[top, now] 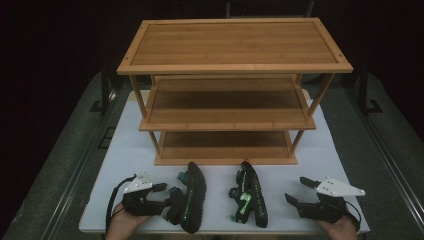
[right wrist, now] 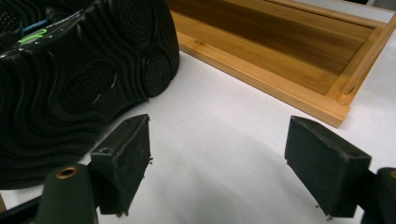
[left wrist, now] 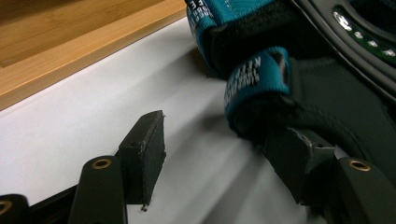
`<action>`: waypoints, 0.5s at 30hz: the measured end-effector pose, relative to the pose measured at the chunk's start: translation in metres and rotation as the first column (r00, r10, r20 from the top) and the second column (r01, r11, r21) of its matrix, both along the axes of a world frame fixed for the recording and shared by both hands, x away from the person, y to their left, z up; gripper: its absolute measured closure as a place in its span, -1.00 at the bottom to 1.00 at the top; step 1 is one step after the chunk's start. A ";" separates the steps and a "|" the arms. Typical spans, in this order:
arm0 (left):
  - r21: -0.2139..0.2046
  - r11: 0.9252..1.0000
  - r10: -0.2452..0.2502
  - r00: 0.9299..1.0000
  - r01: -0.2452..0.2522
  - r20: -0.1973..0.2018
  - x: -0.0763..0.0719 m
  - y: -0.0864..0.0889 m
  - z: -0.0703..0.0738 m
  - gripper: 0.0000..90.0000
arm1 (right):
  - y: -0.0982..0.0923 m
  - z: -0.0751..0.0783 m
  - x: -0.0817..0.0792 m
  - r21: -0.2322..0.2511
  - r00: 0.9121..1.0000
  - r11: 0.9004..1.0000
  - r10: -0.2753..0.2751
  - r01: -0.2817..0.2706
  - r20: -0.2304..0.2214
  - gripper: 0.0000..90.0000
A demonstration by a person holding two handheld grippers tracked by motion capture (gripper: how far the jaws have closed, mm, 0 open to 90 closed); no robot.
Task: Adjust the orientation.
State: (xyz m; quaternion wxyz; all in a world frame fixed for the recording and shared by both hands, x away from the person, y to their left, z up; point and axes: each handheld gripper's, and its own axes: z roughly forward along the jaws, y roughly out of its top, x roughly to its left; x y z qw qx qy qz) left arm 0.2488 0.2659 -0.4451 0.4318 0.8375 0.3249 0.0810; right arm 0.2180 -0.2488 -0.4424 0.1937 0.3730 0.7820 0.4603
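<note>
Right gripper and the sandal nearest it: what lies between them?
Bare white table. The high view shows nothing between the right gripper and the right sandal; its fingers stand open beside the sole.

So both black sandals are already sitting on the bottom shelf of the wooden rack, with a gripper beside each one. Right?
Not quite. Both sandals lie on the white table in front of the rack, as the high view shows. A gripper is beside each: left, right.

From overhead I get a dim, soft picture: light falls on the rack, dark all around it, soft shadows beneath its shelves, close-ups sharper.
</note>
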 end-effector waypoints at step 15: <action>-0.035 0.998 -0.058 0.998 0.056 -0.034 0.001 -0.011 0.006 0.53 | 0.005 0.001 -0.001 -0.015 1.000 1.000 0.021 -0.021 0.005 -0.51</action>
